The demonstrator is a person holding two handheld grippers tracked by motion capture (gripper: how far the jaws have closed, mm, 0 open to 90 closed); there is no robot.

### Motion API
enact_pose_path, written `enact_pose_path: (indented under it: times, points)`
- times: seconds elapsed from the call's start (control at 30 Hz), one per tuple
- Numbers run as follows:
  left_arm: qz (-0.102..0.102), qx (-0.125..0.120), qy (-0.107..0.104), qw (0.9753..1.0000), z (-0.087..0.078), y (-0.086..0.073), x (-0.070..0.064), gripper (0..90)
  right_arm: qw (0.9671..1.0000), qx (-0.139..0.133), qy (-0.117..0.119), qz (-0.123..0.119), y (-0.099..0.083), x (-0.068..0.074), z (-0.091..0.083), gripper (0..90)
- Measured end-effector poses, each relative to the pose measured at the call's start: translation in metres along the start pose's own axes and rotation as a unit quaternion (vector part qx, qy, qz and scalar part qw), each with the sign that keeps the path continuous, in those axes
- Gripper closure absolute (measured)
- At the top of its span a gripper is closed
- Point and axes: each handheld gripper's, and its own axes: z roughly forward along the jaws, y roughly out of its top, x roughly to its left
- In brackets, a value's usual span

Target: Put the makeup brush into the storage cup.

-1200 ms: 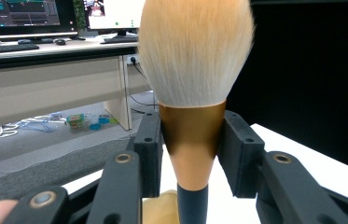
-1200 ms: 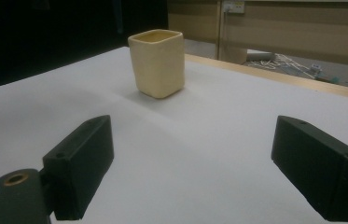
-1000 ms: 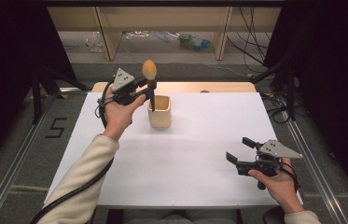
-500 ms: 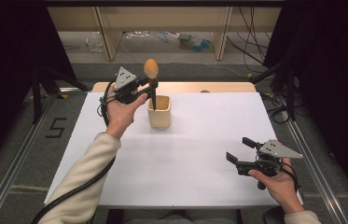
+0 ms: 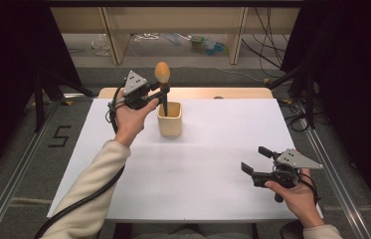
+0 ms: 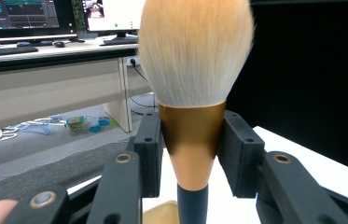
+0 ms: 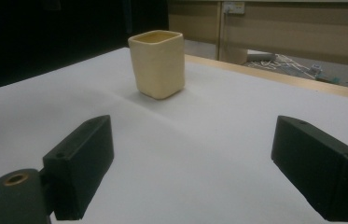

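High view: left gripper [image 5: 161, 91] pinching upright brush [image 5: 162, 79] over cup [image 5: 169, 119]; right gripper [image 5: 258, 163] spread.

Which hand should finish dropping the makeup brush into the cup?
Left. The left tongs grip the fluffy tan makeup brush with gold ferrule upright, its dark handle right over the cream square cup. The right tongs are open near the table's front edge, far from it.

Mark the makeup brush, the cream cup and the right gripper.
makeup brush [image 6: 192, 135], left gripper view, on its gold ferrule between the jaws.
cream cup [image 7: 157, 65], right gripper view, on its front wall.
right gripper [image 5: 256, 160], high view, midway between its open jaws.
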Motion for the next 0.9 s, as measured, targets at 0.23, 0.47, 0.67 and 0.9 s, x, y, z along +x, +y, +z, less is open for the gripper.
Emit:
enact_pose_path:
  times: [0.23,0.47,0.67,0.9]
  points:
    - [-0.001,-0.002,0.000,1.0000,0.0018,0.0009,0.0014,62.4,0.9999,-0.015,0.002,0.003,-0.0008,0.0001,0.0025,14.0]
    - [-0.002,-0.005,0.002,1.0000,0.0033,0.0007,0.0022,62.4,0.9999,-0.014,0.001,0.002,-0.0008,0.0001,0.0023,14.0]
    - [-0.003,-0.008,0.004,1.0000,0.0048,0.0013,0.0030,62.4,0.9999,-0.014,0.001,0.002,-0.0008,0.0001,0.0023,14.1]
    - [-0.003,-0.012,0.006,0.9999,0.0064,0.0015,0.0043,62.4,0.9999,-0.014,0.001,0.003,-0.0009,-0.0001,0.0025,14.1]
